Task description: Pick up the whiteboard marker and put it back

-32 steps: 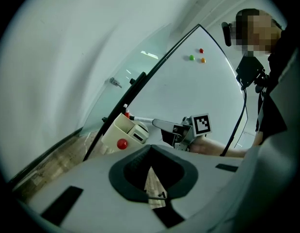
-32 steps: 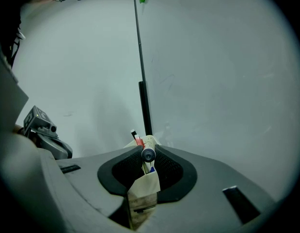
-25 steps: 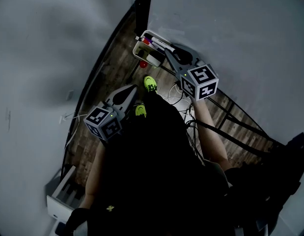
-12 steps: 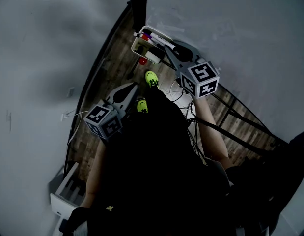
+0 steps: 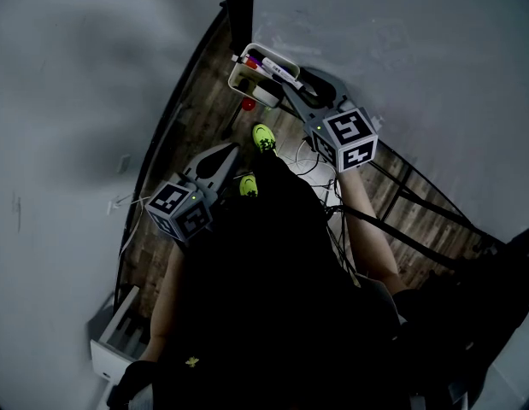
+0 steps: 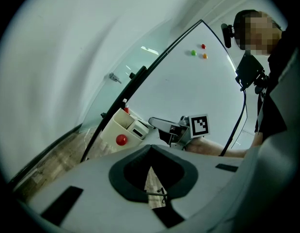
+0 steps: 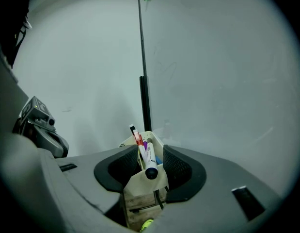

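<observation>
A white whiteboard marker (image 7: 149, 157) with a black cap lies slanted in the cream holder (image 7: 140, 183), its cap end sticking out over the near rim, beside a red and a purple pen. My right gripper (image 7: 150, 166) reaches up to the holder. Its jaws are opening with the marker between them, and neither pad touches it. In the head view the marker (image 5: 277, 71) rests across the holder (image 5: 243, 82) just ahead of the right gripper (image 5: 294, 85). My left gripper (image 5: 230, 152) hangs lower at the left, shut and empty; the left gripper view shows its tips (image 6: 150, 148) meeting.
The holder (image 6: 121, 127) hangs on the whiteboard (image 5: 401, 49), a red magnet (image 6: 121, 140) on its front. A black stand post (image 7: 145, 101) rises behind it. Cables (image 5: 311, 165) and yellow-green shoes (image 5: 261, 140) are on the wooden floor. A white unit (image 5: 110, 348) sits at lower left.
The right gripper's jaws have spread apart around the marker, which now rests in the holder. The left gripper has not moved.
</observation>
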A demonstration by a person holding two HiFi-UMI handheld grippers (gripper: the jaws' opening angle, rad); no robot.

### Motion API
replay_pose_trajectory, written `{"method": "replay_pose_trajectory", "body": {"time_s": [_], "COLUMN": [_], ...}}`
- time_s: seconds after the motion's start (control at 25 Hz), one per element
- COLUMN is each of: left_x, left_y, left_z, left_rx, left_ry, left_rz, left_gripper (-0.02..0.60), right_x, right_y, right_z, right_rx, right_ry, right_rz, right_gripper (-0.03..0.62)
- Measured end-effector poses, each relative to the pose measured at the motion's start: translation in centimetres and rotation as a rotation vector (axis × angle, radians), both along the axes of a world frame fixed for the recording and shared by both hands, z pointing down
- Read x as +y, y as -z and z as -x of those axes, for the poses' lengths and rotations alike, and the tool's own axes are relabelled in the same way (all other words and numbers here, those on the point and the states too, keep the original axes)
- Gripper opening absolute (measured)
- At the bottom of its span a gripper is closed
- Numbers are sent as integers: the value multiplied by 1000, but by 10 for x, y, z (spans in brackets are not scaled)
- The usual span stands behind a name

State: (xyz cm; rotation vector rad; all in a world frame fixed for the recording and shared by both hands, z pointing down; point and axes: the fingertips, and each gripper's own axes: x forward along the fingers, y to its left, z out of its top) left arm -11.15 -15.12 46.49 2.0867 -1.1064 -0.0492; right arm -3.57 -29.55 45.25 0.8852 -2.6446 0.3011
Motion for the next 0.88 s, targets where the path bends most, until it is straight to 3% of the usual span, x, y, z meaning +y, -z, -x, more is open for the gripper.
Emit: {"method": "replay_pose_trajectory", "body": {"time_s": [0.48,0.88], "left_x": [17,60], "left_y": [9,23], "left_z": [-8,0], "left_rx": [-5,3], "left_ry": [-49,-67], "left_rz": [-50,-106], "left_gripper": [32,32], "right_x": [23,75], "right_y": [11,29], "right_z": [-11,-2], "right_rx": [0,-3], "right_ry": [-32,-31], "right_rz": [-26,-52], "right_gripper": [144,144]}}
